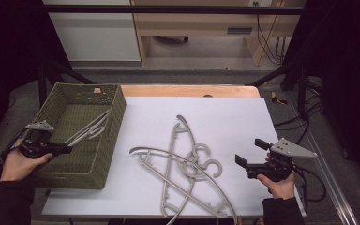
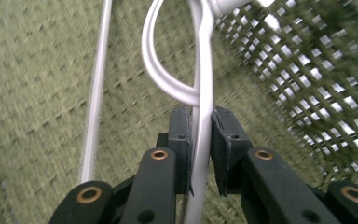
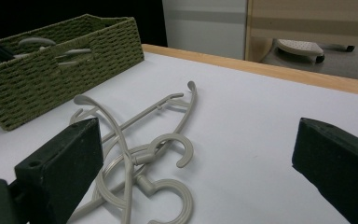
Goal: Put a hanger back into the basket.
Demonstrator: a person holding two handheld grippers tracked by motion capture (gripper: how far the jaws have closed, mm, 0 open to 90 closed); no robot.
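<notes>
A pale grey plastic hanger [image 1: 91, 129] lies slanted inside the green woven basket [image 1: 117, 117] at the table's left. My left gripper [image 1: 68, 150] reaches in over the basket's near left corner. In the left gripper view its pads are shut on the hanger's bar [image 2: 205, 84] just below the hook, above the basket floor [image 2: 37, 93]. Several more grey hangers [image 1: 183, 164] lie tangled on the white mat in the middle. My right gripper [image 1: 249, 151] hovers to their right, open with nothing between its fingers. In its own view the right gripper [image 3: 198, 140] faces that pile [image 3: 135, 140].
The white mat [image 1: 234, 117] covers most of the table, with a wooden edge [image 1: 187, 90] at the back. The basket [image 3: 51, 79] stands at the far left in the right gripper view. Black frame bars and cables run along the table's right side.
</notes>
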